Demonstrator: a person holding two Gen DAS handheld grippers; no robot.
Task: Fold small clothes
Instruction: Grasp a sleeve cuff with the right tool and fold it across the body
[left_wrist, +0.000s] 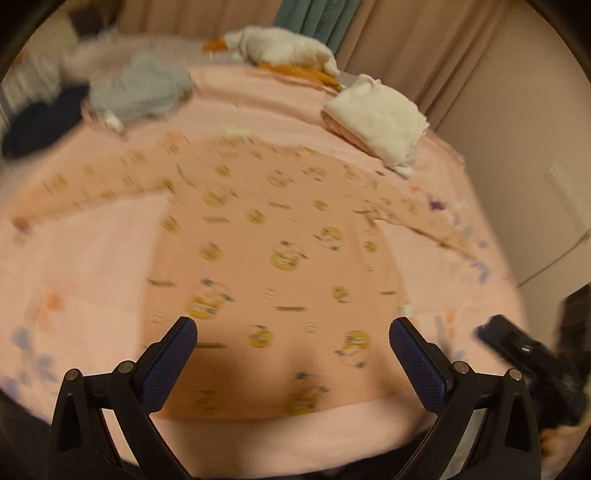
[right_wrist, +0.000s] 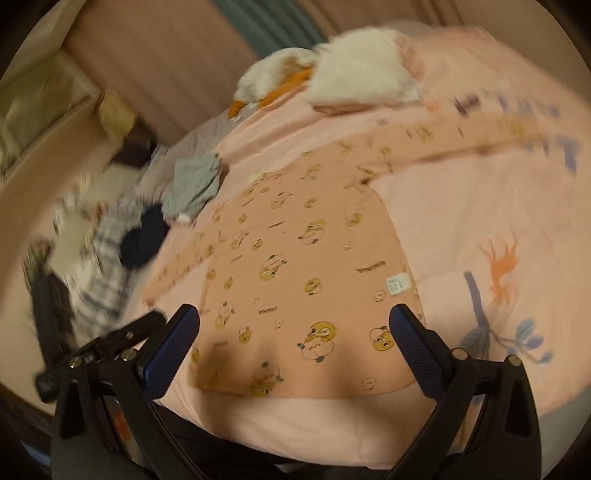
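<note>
A small peach long-sleeved shirt (left_wrist: 266, 240) with yellow cartoon prints lies flat on the pink bed sheet (left_wrist: 74, 280), sleeves spread to both sides. It also shows in the right wrist view (right_wrist: 303, 266). My left gripper (left_wrist: 293, 332) is open and empty, hovering over the shirt's bottom hem. My right gripper (right_wrist: 295, 328) is open and empty, also above the hem. The right gripper shows at the right edge of the left wrist view (left_wrist: 517, 347); the left gripper shows at the lower left of the right wrist view (right_wrist: 110, 343).
A folded white and pink pile (left_wrist: 376, 118) and a white plush toy (left_wrist: 280, 46) lie at the far side. A grey garment (left_wrist: 140, 90) and a dark blue one (left_wrist: 40, 118) lie at the far left. Curtains and a wall (left_wrist: 535, 122) stand behind.
</note>
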